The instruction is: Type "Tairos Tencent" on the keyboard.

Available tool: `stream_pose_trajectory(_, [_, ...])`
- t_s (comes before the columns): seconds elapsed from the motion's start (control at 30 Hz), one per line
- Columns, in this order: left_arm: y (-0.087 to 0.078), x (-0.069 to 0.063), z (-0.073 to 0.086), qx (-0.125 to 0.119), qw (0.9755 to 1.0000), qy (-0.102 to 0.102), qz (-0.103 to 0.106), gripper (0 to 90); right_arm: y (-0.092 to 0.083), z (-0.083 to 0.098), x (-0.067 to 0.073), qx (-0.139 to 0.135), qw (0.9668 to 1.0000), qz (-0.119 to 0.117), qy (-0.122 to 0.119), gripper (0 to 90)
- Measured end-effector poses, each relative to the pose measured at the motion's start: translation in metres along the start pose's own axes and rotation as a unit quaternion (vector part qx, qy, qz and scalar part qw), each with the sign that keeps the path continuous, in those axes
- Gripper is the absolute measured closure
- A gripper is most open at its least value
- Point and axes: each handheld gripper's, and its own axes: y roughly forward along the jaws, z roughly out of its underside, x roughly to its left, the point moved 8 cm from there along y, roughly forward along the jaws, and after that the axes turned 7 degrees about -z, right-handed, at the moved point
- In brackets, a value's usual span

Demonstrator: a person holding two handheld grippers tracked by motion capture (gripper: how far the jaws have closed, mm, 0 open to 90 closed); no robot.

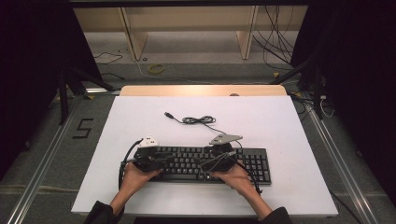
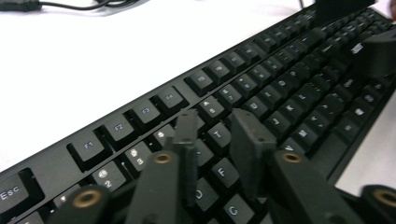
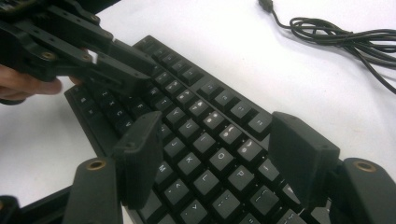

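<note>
While both grippers, left point(image 2: 212, 126) slightly parted, right point(image 3: 224, 154) spread wide, are hovering over the keyboard point(image 1: 205, 164), key-pressing seems next.

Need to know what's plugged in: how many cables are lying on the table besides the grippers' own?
1. A black cable lies coiled beyond the keyboard, its plug loose on the white table. Any others could be hidden under the hands.

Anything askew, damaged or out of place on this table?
Nothing stands out. The black keyboard lies square on the white table, no keys visibly missing, its cable loosely bundled behind. Both left gripper and right gripper hover open over keys.
</note>
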Motion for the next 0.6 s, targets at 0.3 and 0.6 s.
stream_pose_trajectory(0.3, [-0.008,-0.003,-0.004,-0.012,0.9998,-0.013,0.011,56.0,0.004,0.0,0.0,0.003,1.0,0.003,-0.001,36.8])
stream_pose_trajectory(0.6, [-0.015,-0.001,-0.006,-0.025,0.999,-0.031,0.02,38.2,0.006,0.002,-0.002,0.009,1.0,0.003,0.002,44.5])
